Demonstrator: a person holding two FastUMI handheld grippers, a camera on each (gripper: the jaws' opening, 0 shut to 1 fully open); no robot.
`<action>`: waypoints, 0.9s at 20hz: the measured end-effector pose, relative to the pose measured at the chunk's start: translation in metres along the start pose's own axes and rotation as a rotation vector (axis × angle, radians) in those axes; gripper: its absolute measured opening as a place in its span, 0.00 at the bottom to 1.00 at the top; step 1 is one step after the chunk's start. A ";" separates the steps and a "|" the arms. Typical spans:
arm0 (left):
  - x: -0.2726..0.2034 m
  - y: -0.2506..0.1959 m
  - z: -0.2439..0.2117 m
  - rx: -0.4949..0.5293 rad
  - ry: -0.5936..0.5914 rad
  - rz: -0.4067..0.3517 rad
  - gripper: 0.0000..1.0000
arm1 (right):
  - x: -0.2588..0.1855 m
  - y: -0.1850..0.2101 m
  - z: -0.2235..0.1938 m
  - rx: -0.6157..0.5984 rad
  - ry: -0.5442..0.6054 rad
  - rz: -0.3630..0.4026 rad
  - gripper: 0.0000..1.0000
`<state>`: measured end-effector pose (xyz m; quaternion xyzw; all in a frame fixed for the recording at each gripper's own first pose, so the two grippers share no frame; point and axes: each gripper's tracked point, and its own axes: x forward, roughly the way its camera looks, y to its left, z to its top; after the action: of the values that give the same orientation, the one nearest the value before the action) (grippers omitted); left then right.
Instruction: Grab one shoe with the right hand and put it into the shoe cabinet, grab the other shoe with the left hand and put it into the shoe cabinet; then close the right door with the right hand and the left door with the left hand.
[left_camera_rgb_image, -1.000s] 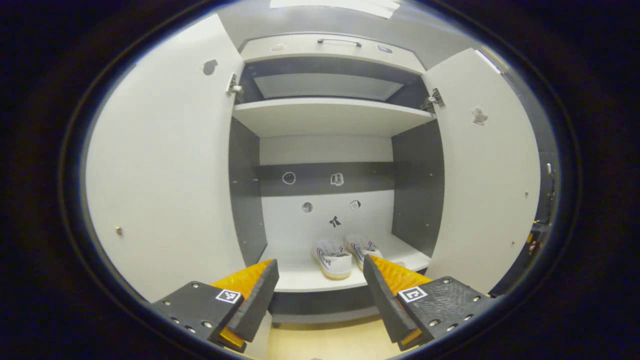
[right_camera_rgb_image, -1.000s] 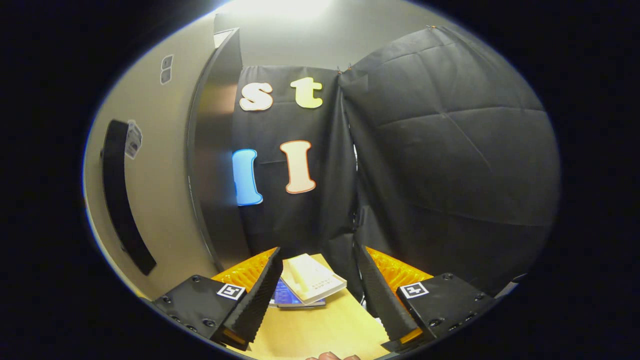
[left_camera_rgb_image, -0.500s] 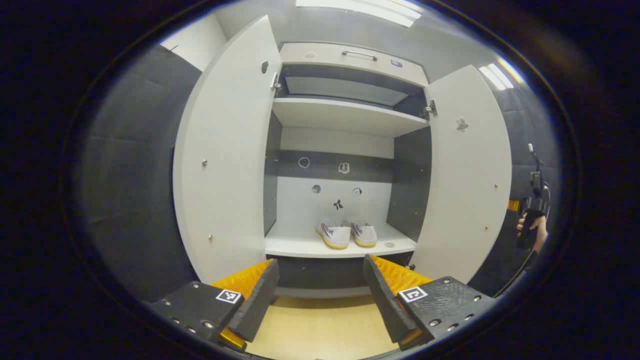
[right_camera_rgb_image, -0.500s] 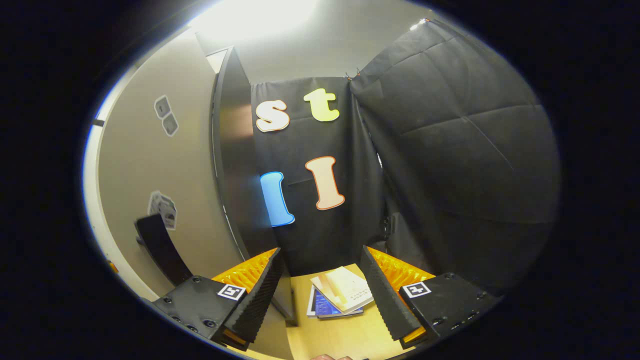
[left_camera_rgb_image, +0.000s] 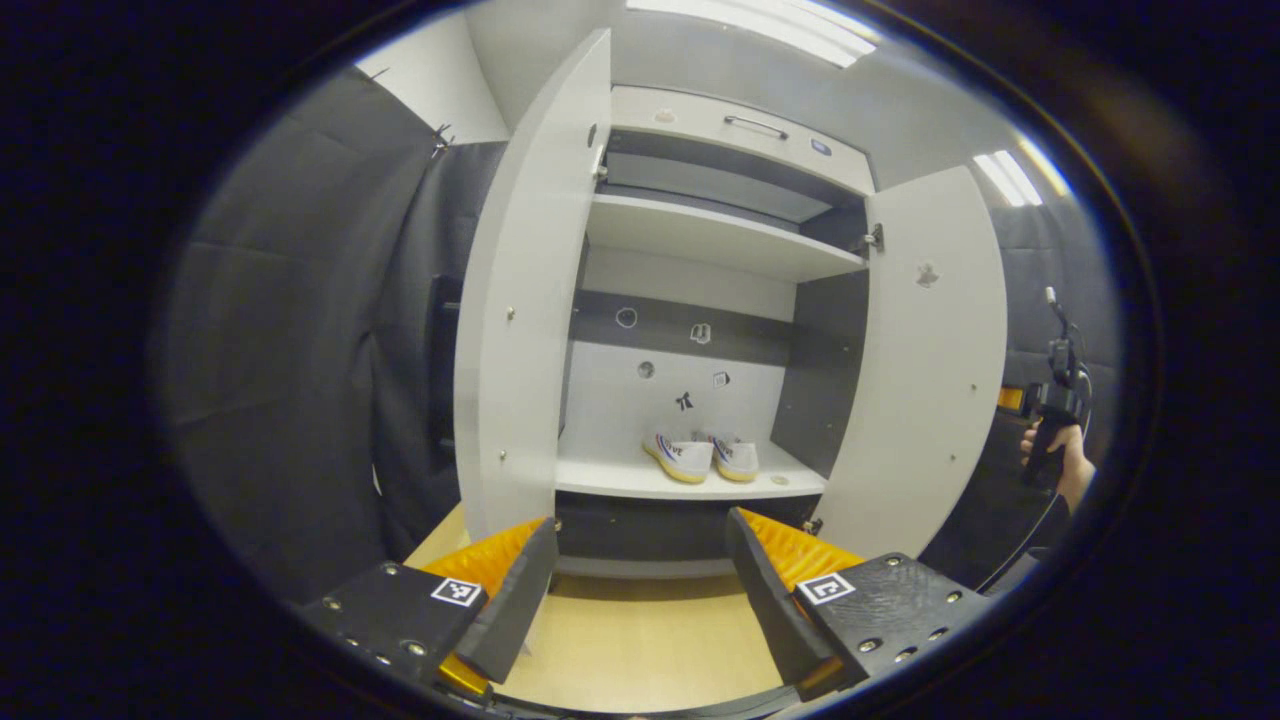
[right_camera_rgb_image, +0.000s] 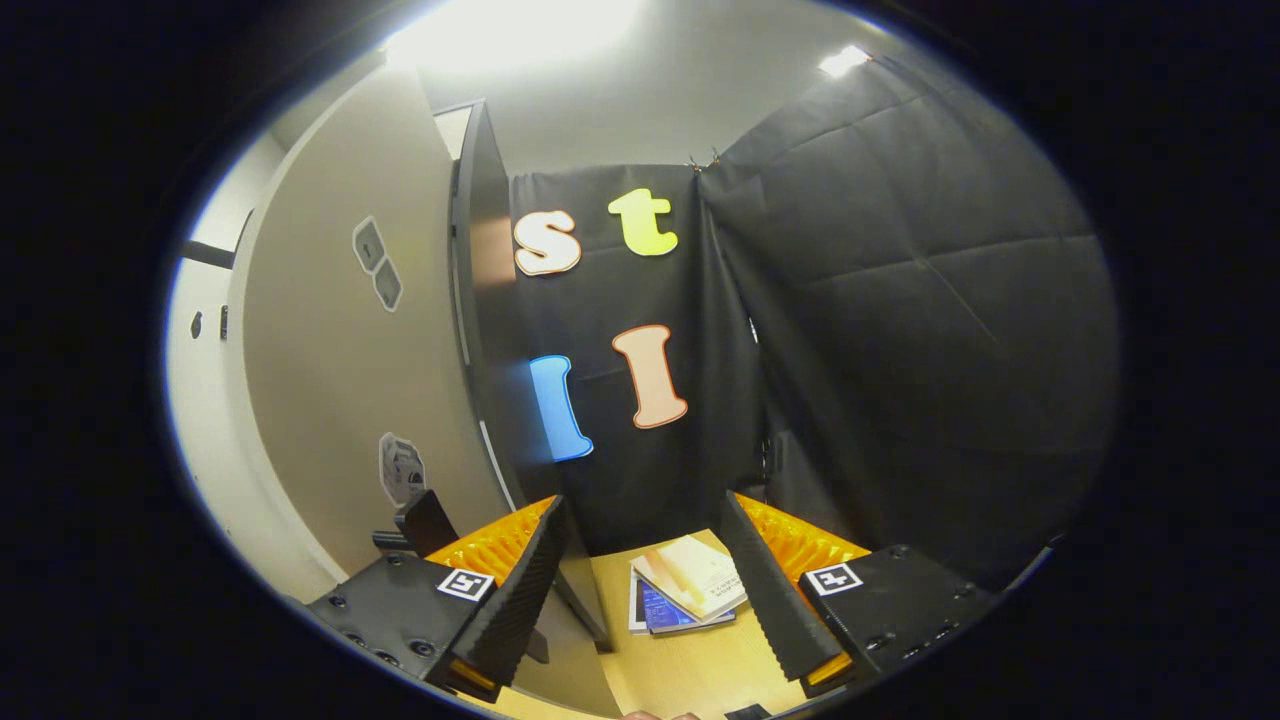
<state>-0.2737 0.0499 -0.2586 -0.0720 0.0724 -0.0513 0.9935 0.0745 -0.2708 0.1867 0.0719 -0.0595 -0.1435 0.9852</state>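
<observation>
Shoes (left_camera_rgb_image: 700, 456) sat side by side on the bottom shelf (left_camera_rgb_image: 640, 478) of the shoe cabinet (left_camera_rgb_image: 720, 240), a white pair with yellowish soles, touching or nearly so, toes toward the room; small stickers dotted the back panel above them. Both doors stood open: the left door (left_camera_rgb_image: 525, 300) swung out nearly edge-on in the left gripper view, the right door (left_camera_rgb_image: 925, 370) angled outward with a small sticker near its top; an upper shelf (left_camera_rgb_image: 715, 235) crossed the cabinet, and above it ran a drawer front with a dark handle (left_camera_rgb_image: 755, 122). The left gripper (left_camera_rgb_image: 640, 560) hung well back from the cabinet, its fingers spread wide with nothing between them, over pale wooden floor (left_camera_rgb_image: 640, 650); black quilted cloth lined the booth to the left, and strip lights shone on the ceiling. At the far right of that view a hand (left_camera_rgb_image: 1055, 445) held the other device beyond the right door. In the right gripper view the right gripper (right_camera_rgb_image: 645, 565) was likewise spread and empty, near the outer face of a beige door (right_camera_rgb_image: 340, 400) that carried a dark handle; a stack of books (right_camera_rgb_image: 685, 595) lay on the wooden floor ahead, against the black cloth wall.
</observation>
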 end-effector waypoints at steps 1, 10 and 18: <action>-0.002 0.004 0.003 -0.001 -0.004 -0.006 0.97 | -0.002 0.002 0.001 -0.013 -0.009 -0.011 0.97; -0.025 0.063 0.009 -0.060 -0.050 -0.004 0.96 | -0.014 0.056 -0.010 -0.050 -0.013 0.026 0.97; -0.055 0.144 0.014 -0.041 -0.079 0.158 0.98 | -0.010 0.134 -0.026 -0.037 0.007 0.179 0.97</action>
<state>-0.3128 0.1995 -0.2586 -0.0885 0.0394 0.0315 0.9948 0.1052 -0.1376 0.1810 0.0483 -0.0598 -0.0558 0.9955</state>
